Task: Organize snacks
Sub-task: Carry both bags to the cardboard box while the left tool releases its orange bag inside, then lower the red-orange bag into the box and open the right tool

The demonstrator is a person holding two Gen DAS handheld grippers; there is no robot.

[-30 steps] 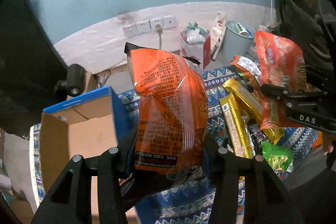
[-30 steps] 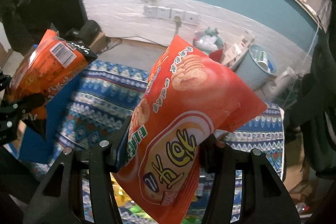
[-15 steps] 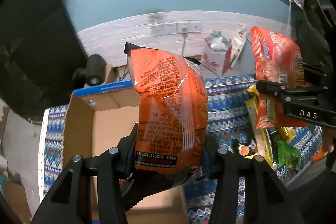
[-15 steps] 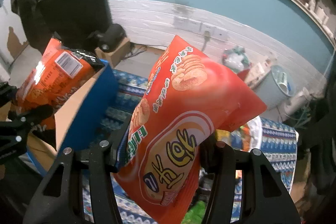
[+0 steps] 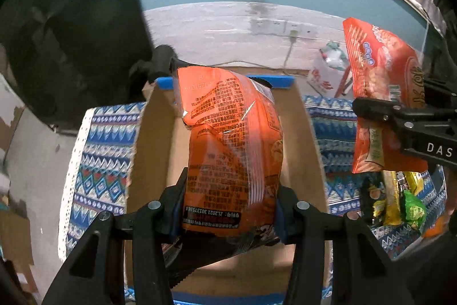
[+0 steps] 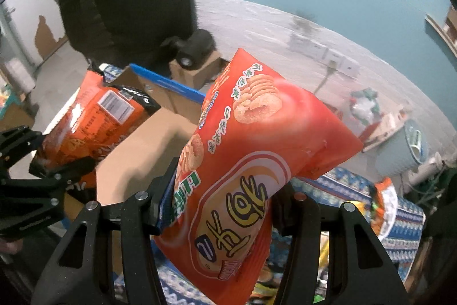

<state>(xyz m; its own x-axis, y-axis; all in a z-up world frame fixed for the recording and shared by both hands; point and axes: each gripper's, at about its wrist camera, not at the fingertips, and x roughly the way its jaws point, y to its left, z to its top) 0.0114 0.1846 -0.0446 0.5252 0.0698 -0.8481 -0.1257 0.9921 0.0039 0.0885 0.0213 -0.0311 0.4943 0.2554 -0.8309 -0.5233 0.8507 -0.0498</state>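
Two snack bags hang in the air above an open cardboard box (image 5: 160, 162), each carried by its own claw. The left claw (image 5: 230, 207) is clamped on the lower end of an orange snack bag (image 5: 231, 139), its jaws partly closed against the packet's sides so the bag stands upright with its printed back to the camera. It hangs directly over the box's bare brown floor, apparently lined up for a drop. To the right, the right claw (image 6: 221, 205) pinches a red chip bag (image 6: 251, 162) near its bottom edge; the bag tilts up and to the right, just beside the box's right wall rather than over it, seemingly waiting its turn. The box, trimmed in blue, sits on a table covered by a blue patterned cloth (image 5: 97, 150). More loose snacks (image 5: 400, 196), yellow and green packets among them, lie on the cloth at the right, well apart from the box, so the sorting looks far from finished.
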